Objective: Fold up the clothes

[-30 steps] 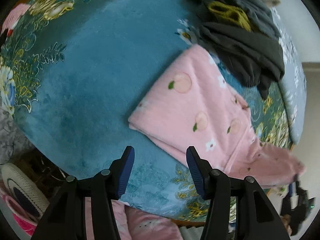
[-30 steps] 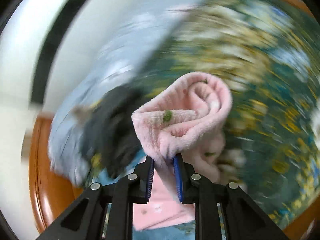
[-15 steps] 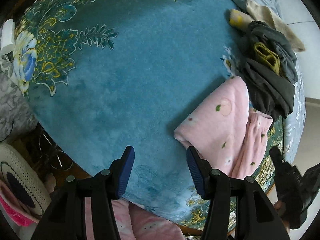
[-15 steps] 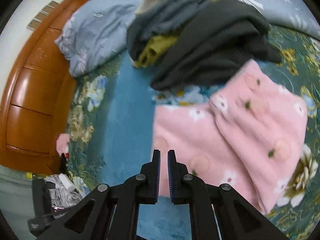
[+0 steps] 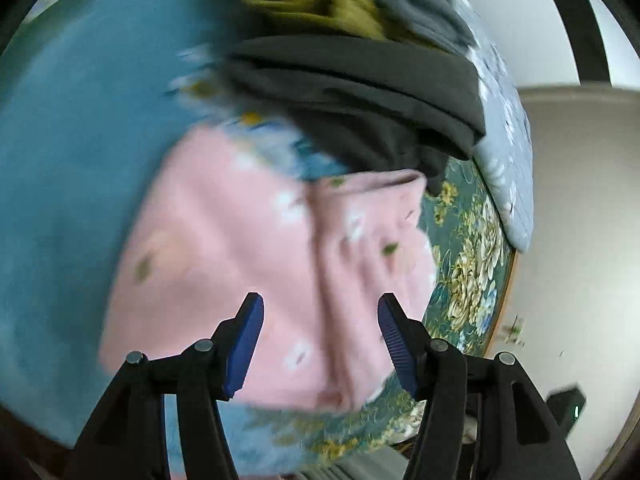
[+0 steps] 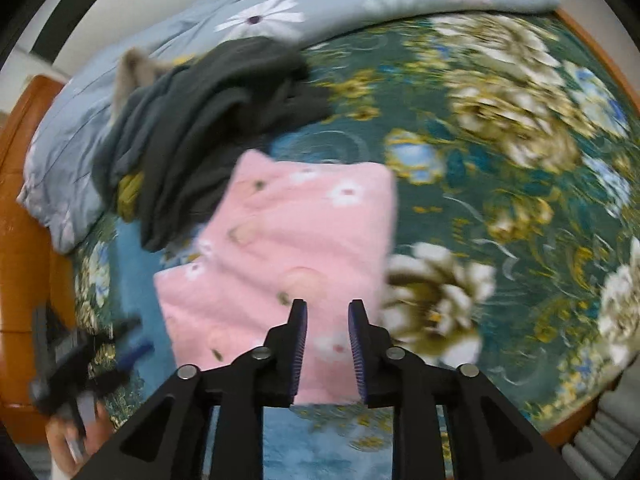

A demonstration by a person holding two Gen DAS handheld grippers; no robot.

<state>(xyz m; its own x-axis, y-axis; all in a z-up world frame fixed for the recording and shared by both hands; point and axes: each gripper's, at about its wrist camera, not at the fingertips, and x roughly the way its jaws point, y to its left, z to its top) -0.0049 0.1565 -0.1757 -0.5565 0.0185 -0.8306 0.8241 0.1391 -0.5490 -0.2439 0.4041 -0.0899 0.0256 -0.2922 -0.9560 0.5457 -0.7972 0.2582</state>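
A pink fleece garment (image 5: 248,248) with peach and flower prints lies folded on the teal floral bedspread (image 5: 72,128). It also shows in the right wrist view (image 6: 288,240) as a rough rectangle. My left gripper (image 5: 320,340) is open and empty, hovering over the garment's near part. My right gripper (image 6: 327,344) is open a little and empty, above the garment's near edge. The left gripper (image 6: 80,364) shows blurred at the lower left of the right wrist view.
A heap of dark grey and olive clothes (image 5: 352,60) lies just beyond the pink garment, also in the right wrist view (image 6: 200,120). A grey-blue flowered quilt (image 6: 280,12) runs along the far side. The wooden bed frame (image 6: 24,240) edges the bed.
My right gripper let go of the pink fabric, laid it over as a fold, and has now opened slightly. My left gripper swung from the bare bedspread over the garment.
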